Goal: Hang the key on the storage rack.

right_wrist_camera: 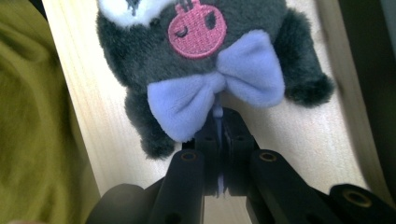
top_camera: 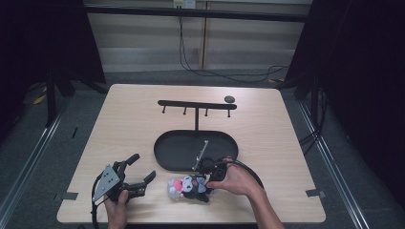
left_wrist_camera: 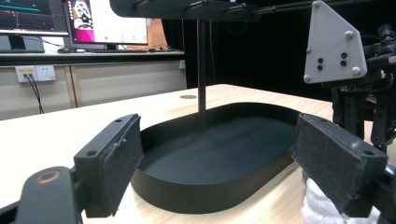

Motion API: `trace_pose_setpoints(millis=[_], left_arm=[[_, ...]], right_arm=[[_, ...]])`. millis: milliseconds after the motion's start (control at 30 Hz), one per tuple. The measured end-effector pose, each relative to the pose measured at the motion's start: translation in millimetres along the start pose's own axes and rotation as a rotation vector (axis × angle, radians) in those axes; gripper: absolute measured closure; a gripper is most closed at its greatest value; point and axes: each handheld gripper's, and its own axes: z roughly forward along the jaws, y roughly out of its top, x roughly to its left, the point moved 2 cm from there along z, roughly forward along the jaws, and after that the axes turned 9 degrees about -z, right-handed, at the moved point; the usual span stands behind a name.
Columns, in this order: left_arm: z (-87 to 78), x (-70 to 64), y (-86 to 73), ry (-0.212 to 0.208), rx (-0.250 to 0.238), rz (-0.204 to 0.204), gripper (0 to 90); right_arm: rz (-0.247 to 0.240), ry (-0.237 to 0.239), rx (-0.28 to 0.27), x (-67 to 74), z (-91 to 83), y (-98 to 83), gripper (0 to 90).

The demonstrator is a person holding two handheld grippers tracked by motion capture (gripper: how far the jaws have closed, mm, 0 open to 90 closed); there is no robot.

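Observation:
A small plush toy (top_camera: pixel 188 187), dark grey with a pink embroidered patch and a lavender bow (right_wrist_camera: pixel 219 88), lies on the wooden table near its front edge. My right gripper (top_camera: pixel 206 177) reaches it from the right, and in the right gripper view the right gripper (right_wrist_camera: pixel 224 126) is shut on a thin lavender strip just under the bow. My left gripper (top_camera: pixel 144 166) rests at the front left, open with nothing between its pads (left_wrist_camera: pixel 114 163). It faces the black oval tray (left_wrist_camera: pixel 205 186). A white bit of plush (left_wrist_camera: pixel 322 207) shows at its right pad.
The black oval tray (top_camera: pixel 165 152) sits mid-table with a T-shaped peg rack (top_camera: pixel 196 105) rising from its far rim. A small dark disc (top_camera: pixel 229 98) lies behind the rack. Yellow-green fabric (right_wrist_camera: pixel 37 116) lies past the table edge in the right gripper view.

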Motion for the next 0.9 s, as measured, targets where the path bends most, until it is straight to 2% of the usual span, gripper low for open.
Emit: trace_pose_setpoints(millis=[133,233,333,367,433,500,700,900], left_arm=[[0.0,0.0,0.0,0.0,0.0,-0.001,15.6],[-0.1,0.1,0.0,0.0,0.001,0.001,15.6],[0.1,0.0,0.0,0.0,0.0,0.0,15.6],[-0.1,0.1,0.0,0.0,0.001,0.002,15.6],[0.1,-0.1,0.0,0.0,-0.001,-0.001,15.6],[0.0,-0.1,0.0,0.0,-0.001,0.0,15.6],[0.0,0.0,0.0,-0.002,0.0,0.0,15.7],[0.0,0.0,0.0,-0.001,0.001,0.0,15.6]], right_arm=[[0.003,0.007,0.014,0.4,-0.3,1.1,87.5],[0.001,0.033,0.028,1.6,-0.8,0.9,87.6],[-0.003,0.036,0.017,0.5,-2.1,0.4,87.6],[0.008,0.039,0.038,1.1,-4.6,-0.2,87.6],[0.001,0.035,0.045,1.0,-5.3,-0.2,87.6],[-0.008,0.022,0.076,3.0,-12.0,2.3,87.6],[-0.018,-0.01,0.079,1.8,-23.7,4.7,87.6],[-0.028,-0.003,0.074,3.5,-33.7,5.9,87.6]])
